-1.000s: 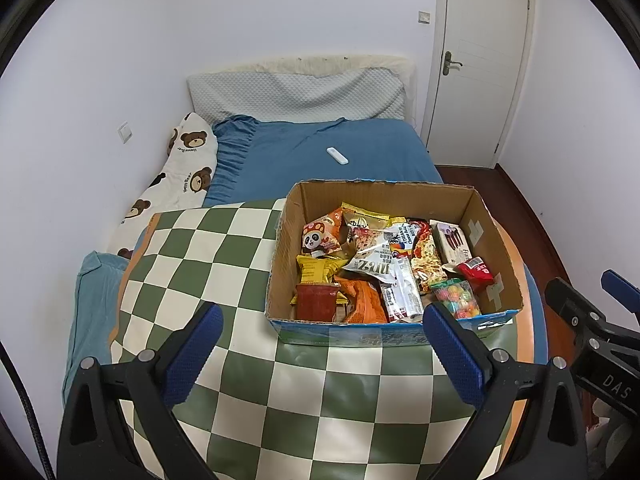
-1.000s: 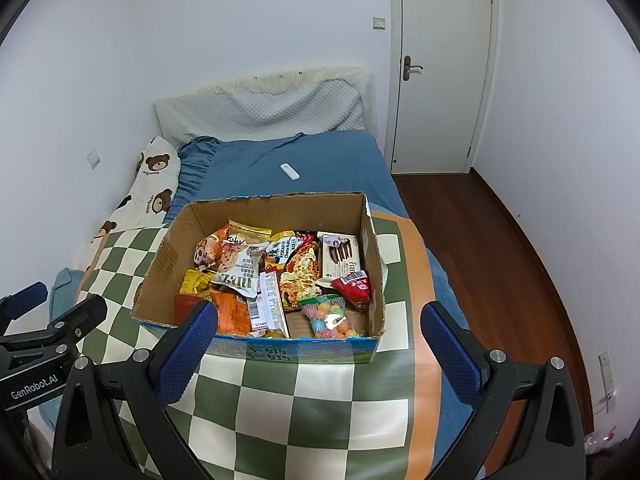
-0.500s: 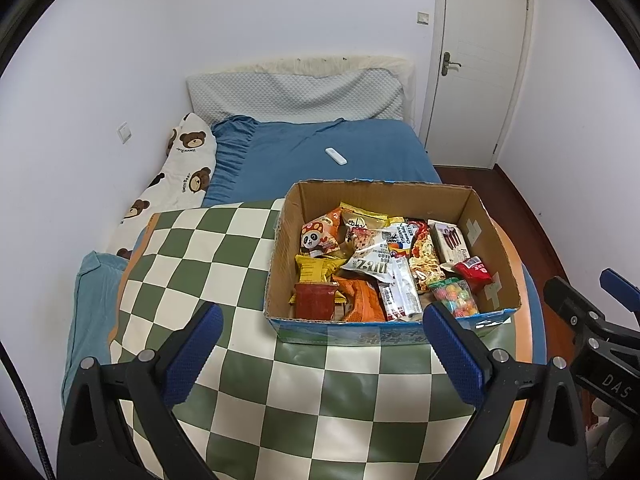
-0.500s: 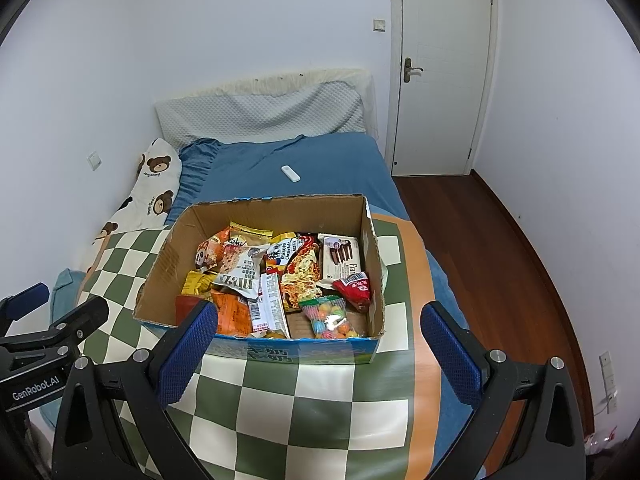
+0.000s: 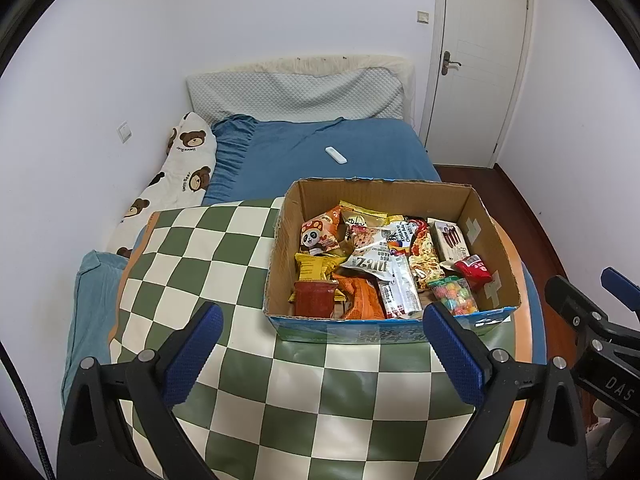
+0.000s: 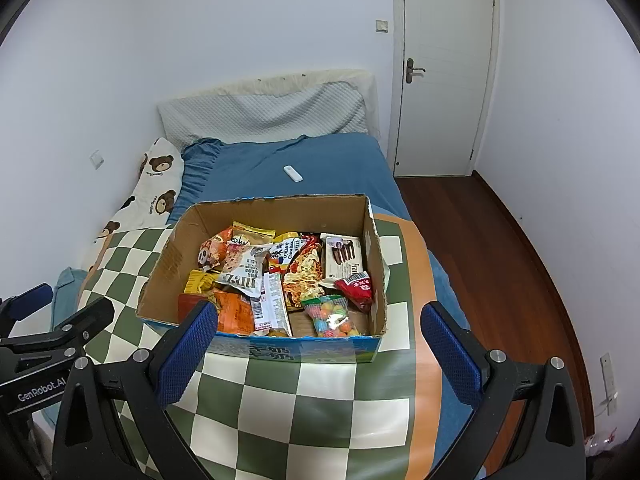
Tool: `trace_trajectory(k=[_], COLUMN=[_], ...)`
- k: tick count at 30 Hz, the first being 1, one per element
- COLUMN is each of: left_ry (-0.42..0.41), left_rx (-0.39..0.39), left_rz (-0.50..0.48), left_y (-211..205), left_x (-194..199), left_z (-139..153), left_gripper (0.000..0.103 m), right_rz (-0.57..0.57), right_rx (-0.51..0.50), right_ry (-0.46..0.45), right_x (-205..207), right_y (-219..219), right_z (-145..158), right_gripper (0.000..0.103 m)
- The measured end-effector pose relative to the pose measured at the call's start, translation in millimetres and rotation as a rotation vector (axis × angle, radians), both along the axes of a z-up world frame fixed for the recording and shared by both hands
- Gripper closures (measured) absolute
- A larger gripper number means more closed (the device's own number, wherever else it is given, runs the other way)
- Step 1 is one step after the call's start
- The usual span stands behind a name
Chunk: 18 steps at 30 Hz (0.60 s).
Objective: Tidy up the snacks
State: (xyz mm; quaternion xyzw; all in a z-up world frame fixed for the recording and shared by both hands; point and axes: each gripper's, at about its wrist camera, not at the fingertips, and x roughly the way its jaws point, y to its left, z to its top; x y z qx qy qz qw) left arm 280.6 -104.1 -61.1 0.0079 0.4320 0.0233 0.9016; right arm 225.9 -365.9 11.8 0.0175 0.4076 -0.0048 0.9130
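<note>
Left wrist view: on the green-and-white checked cloth point(image 5: 224, 264) sits the cardboard box point(image 5: 492, 240), ahead and to the right of the left gripper point(image 5: 322, 322).
Left gripper: jaws spread wide, nothing between them — blue pads hover above the cloth, short of the box's near wall.
Box contents: snack packets heaped loosely — a panda packet point(image 5: 318, 234) at the far left, a dark red pouch point(image 5: 315, 299) at the near left corner, a bag of coloured candies point(image 5: 454, 295) at the near right, a chocolate biscuit box point(image 5: 450, 239) along the right wall.
Right edge: the right gripper point(image 5: 600, 320) shows partly.
Background: blue bed point(image 5: 360, 148) with a white remote point(image 5: 335, 155) lying on it.

Right wrist view: the same cardboard box point(image 6: 260, 208) lies straight ahead of the right gripper point(image 6: 318, 322).
Right gripper: jaws held wide apart, empty; its left pad overlaps the box's near wall in the picture, though I cannot tell if they touch.
Candies: the bag point(image 6: 330, 316) rests near the front wall.
Left edge: part of the left gripper point(image 6: 60, 328).
</note>
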Motion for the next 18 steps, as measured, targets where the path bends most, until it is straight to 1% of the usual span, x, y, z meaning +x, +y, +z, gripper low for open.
trace_trajectory(k=[13, 18], left_ry=[0.003, -0.009], left_rx=[-0.005, -0.008], left_rz=[-0.003, -0.009], left_y=[-1.0, -4.6], left_x=[-0.5, -2.4], left_z=[0.6, 4.6], left_gripper=[0.001, 0.001], right_rz=[0.001, 0.003], right_rx=[0.002, 0.003], right_ry=[0.0, -0.002], right_x=[-0.4, -1.9], right_y=[-0.3, 1.3], right_z=[-0.1, 0.3], right_gripper=[0.0, 0.0])
